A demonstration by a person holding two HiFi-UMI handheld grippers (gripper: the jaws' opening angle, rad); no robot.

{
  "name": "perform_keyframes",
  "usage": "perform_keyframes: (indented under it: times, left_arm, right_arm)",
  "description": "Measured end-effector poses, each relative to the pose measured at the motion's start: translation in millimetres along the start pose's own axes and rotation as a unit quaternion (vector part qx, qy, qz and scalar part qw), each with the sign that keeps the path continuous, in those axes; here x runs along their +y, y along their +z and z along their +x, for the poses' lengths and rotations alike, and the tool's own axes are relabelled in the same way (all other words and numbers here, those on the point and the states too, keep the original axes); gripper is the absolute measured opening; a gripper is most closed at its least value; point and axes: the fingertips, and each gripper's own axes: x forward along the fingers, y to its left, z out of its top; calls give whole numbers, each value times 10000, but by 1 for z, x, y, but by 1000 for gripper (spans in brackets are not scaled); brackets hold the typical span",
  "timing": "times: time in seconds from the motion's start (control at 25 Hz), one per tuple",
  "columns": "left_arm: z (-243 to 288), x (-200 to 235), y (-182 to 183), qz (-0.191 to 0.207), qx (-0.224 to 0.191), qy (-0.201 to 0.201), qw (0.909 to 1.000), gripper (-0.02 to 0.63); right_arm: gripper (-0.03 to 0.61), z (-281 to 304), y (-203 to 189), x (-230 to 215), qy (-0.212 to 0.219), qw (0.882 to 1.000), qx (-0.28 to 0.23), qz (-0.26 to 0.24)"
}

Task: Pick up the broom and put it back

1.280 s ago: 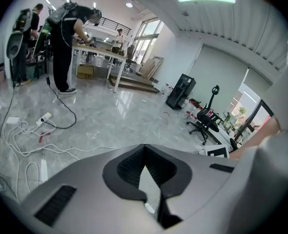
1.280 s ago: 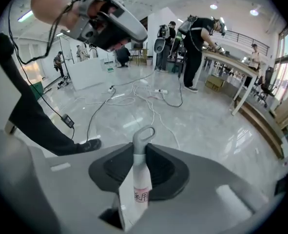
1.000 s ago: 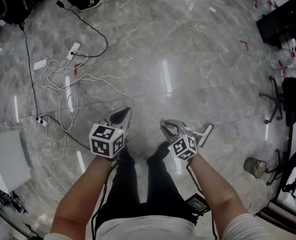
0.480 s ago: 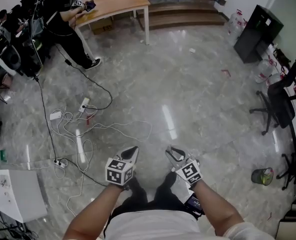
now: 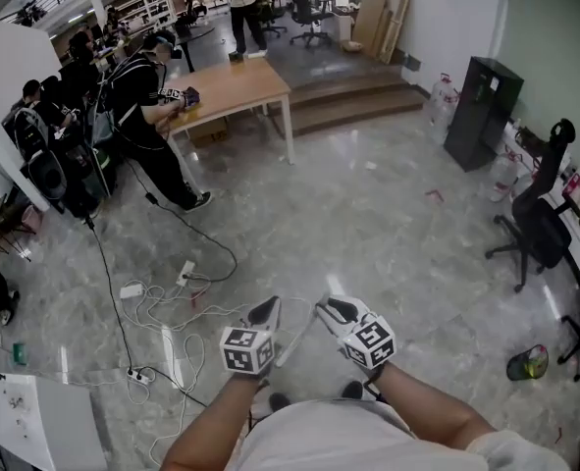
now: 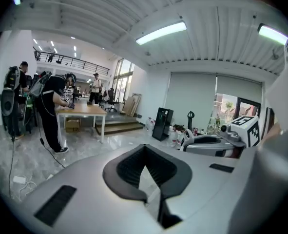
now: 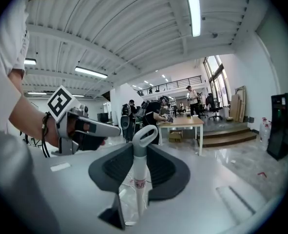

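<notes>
My right gripper (image 5: 329, 308) is shut on the broom's white handle (image 7: 136, 179). The handle's grey hanging loop (image 7: 144, 133) sticks out past the jaw tips. In the head view the handle (image 5: 294, 340) slants down and left from the right gripper toward my body, and the broom's head is hidden. My left gripper (image 5: 265, 311) is level with the right, just left of the handle. Its jaws meet at the tips (image 6: 144, 150) with nothing visibly held. Both grippers point out across the room.
White cables and power strips (image 5: 172, 297) trail over the marble floor at left. People stand by a wooden table (image 5: 236, 84) at the back. A black cabinet (image 5: 481, 111), an office chair (image 5: 537, 226) and a green bin (image 5: 527, 363) line the right side.
Both grippers have risen from low over the floor, the right one still holding the handle. The head view has lifted from the floor to take in the room.
</notes>
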Motion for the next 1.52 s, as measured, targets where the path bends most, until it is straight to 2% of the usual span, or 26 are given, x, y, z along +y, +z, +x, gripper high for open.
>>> perform_keyframes:
  times: [0.16,0.28,0.4,0.56,0.72,0.96,1.24,1.4,1.52]
  left_arm:
    - [-25,4,42,127,-443,157,9988,4]
    - [-36,-1,66,182,-680,181,9974,5]
    - [-36,-1,76,260,-774,204,9965,5]
    - [-30,1,75,195,-772,178,9967,3]
    - [-18,1,65,94,-748,126,9971,5]
    - [15,-16,39,-25,-546,-22,9985,5]
    - [66,-32,-9,-225,-76,-303,9993,5]
    - [89,-22,-47,-536,84,-271,9982,5]
    - [94,-3,-84,-744,242,-101,9969,5]
  right_arm:
    - [86,12,73,41,249,9985,-420,-259]
    - [84,9,111,61,404,9960,-623,-503]
    - [84,9,123,65,455,9944,-690,-662]
    - [84,9,113,61,416,9946,-571,-756]
    - [84,-1,90,41,316,9958,-338,-794]
    - [84,-52,37,-18,-43,9980,146,-614]
    - [86,-110,-34,-81,-530,9904,1184,-482]
    - [86,-94,-86,-83,-296,9798,1785,-847]
    - [86,-55,-150,-74,119,9663,2288,-1170]
